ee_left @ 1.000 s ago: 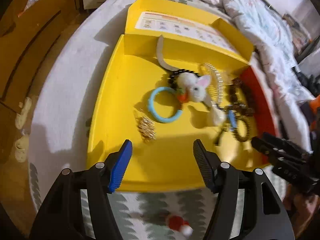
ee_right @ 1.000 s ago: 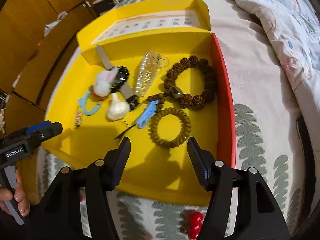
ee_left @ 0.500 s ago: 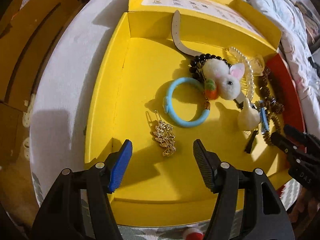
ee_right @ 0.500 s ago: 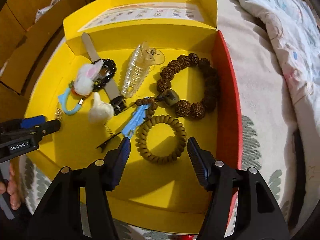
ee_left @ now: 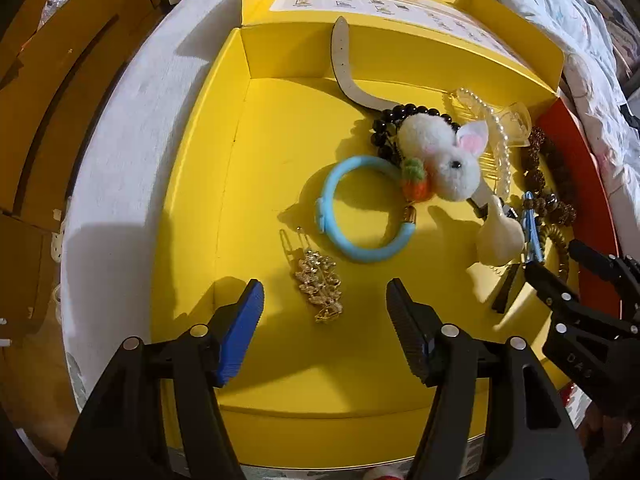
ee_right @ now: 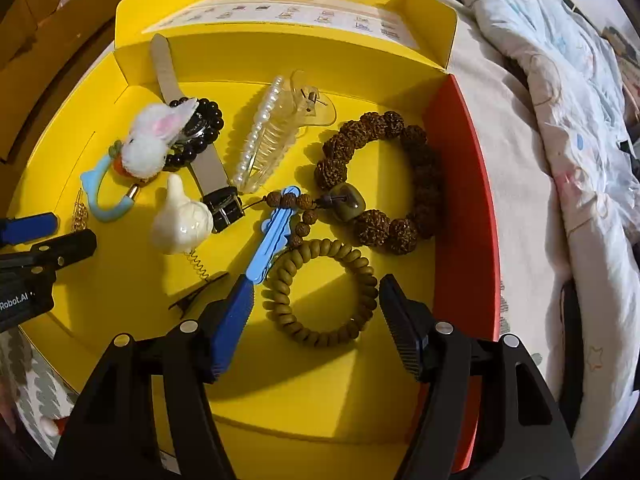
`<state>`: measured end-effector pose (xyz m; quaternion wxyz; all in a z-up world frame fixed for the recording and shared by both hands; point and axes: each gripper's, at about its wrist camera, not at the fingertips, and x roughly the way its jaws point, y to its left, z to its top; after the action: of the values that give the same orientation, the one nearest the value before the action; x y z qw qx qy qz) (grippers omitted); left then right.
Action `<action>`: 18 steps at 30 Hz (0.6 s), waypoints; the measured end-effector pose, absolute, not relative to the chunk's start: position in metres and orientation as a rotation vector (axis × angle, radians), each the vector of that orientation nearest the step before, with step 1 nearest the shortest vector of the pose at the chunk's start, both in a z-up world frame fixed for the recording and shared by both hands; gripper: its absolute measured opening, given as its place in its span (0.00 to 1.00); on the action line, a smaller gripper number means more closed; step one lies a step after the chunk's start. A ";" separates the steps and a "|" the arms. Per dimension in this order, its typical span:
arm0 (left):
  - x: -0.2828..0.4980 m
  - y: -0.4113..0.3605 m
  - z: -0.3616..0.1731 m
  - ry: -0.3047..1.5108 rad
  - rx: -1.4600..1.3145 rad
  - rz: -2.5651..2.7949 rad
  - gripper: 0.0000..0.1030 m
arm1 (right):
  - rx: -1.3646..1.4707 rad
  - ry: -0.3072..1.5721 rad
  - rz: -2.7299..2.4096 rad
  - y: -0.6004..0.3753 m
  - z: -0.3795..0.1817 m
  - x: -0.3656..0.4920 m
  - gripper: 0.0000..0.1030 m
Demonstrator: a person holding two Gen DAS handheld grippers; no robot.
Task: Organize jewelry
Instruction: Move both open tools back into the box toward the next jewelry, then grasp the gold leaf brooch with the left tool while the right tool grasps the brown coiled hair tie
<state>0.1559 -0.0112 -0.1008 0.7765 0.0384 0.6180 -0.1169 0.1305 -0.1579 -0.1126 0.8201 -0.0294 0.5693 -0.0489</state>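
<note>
My left claw (ee_left: 322, 308) gapes wide over the yellow cardboard tray (ee_left: 200, 208), the gold leaf-shaped hair clip (ee_left: 319, 285) lying between its tips. My right claw (ee_right: 314, 304) spreads wide around the olive coiled hair tie (ee_right: 320, 294), whose near-left edge my finger hides.

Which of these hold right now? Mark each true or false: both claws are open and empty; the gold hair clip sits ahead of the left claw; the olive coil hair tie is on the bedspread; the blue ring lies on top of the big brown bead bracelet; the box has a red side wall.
1. Both the left claw and right claw are open and empty. True.
2. The gold hair clip sits just ahead of the left claw. True.
3. The olive coil hair tie is on the bedspread. False: it lies inside the yellow box.
4. The blue ring lies on the brown bead bracelet. False: they lie apart.
5. The box has a red side wall. True.
</note>
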 end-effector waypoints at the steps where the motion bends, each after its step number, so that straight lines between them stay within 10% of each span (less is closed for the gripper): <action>1: 0.156 -0.012 -0.100 1.336 0.082 -0.259 0.60 | -0.062 1.211 -0.104 -0.158 -0.112 0.131 0.65; 6: 0.159 -0.012 -0.104 1.360 0.073 -0.267 0.41 | -0.069 1.201 -0.094 -0.158 -0.113 0.133 0.63; 18: 0.162 -0.011 -0.111 1.350 0.066 -0.254 0.32 | -0.089 1.187 -0.092 -0.157 -0.112 0.131 0.48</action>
<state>0.1622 -0.0113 -0.1105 0.7729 0.0305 0.6229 -0.1172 0.1314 -0.1574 -0.1122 0.8271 -0.0418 0.5588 -0.0434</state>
